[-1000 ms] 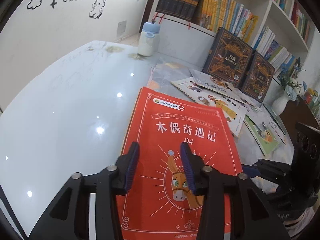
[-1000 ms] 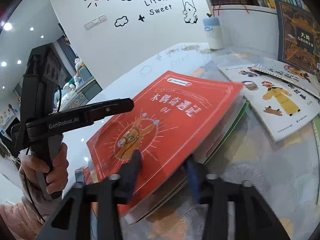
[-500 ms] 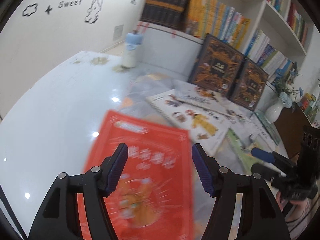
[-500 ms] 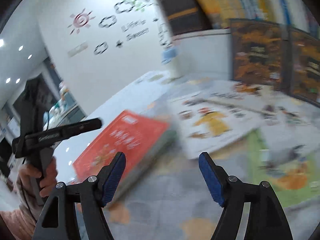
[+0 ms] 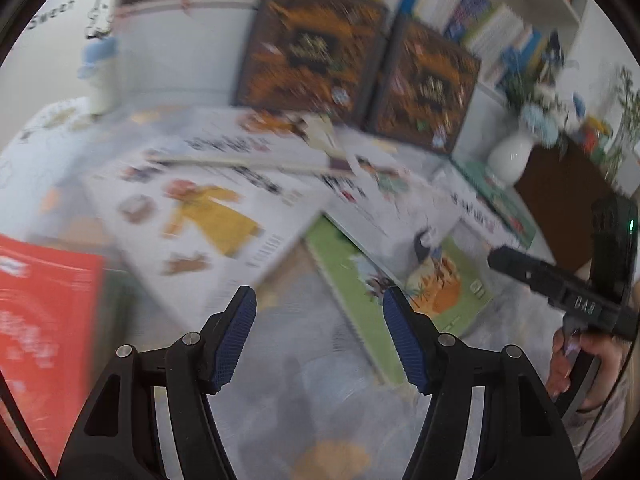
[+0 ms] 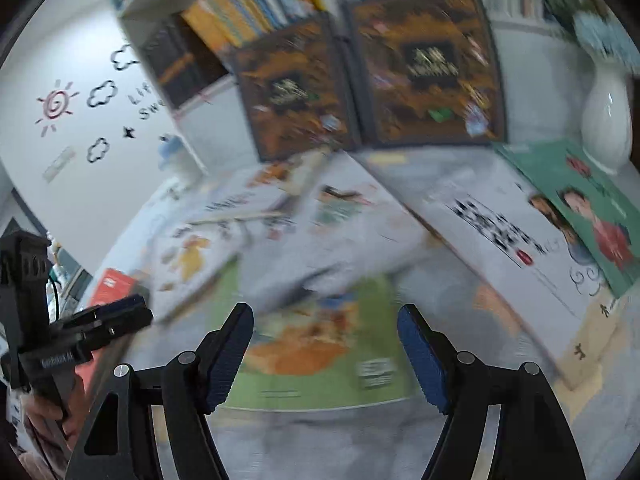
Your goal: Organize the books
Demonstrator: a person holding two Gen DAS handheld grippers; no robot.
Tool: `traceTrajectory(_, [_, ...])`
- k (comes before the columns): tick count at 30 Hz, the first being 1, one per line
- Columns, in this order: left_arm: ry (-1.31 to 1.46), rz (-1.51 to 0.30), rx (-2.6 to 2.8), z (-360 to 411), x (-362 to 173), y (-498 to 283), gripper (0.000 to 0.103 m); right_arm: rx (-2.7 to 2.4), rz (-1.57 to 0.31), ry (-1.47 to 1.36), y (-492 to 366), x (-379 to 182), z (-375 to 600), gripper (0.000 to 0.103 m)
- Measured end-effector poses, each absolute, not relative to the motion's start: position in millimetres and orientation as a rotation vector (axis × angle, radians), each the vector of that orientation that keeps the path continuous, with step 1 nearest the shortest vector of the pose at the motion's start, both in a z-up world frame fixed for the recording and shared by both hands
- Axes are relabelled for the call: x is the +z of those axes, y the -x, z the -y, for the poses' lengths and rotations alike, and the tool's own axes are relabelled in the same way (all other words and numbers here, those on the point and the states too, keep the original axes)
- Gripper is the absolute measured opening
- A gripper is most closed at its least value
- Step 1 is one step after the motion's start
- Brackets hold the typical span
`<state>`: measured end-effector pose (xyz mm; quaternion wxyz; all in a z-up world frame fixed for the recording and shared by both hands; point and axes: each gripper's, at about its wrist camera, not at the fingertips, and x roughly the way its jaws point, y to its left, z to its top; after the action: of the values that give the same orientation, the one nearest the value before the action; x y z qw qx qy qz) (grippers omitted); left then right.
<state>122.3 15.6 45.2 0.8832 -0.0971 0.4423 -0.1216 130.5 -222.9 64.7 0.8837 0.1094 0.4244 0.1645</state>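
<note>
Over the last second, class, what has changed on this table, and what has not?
Both grippers let go of the red book, now lying at the far left. The left gripper, jaws closing slightly with nothing between them, and the open right gripper swung toward the green book. The two dark books stayed upright.

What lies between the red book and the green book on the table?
The white picture book, showing a figure in yellow, lies between the red book and the green book, clearest in the left wrist view.
</note>
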Motion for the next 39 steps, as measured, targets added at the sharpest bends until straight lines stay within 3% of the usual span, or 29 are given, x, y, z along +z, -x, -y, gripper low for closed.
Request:
traceTrajectory(6, [0.205,-1.008,-0.268,11,10,-146,0.059,0.374,-0.993,-0.24,-160,31,228,0.074])
traceTrajectory(11, [0.147,-0.992,-0.338,29,10,-147,0.061,0.445,-1.019,-0.264,-163,28,213,0.081])
traceTrajectory(16, [0.091,-1.003,-0.317,29,12,-141,0.061,0.468,-1.064,-0.3,-152,29,209,0.081])
traceTrajectory(33, [0.131,-1.1,-0.467,-22,15,-21,0.061,0.689,-1.197,-0.29,0,24,163,0.08])
traceTrajectory(39, [0.135,-1.113,-0.513,-28,12,-17,0.059,0.769,-1.192,-0.474,3,6,191,0.065])
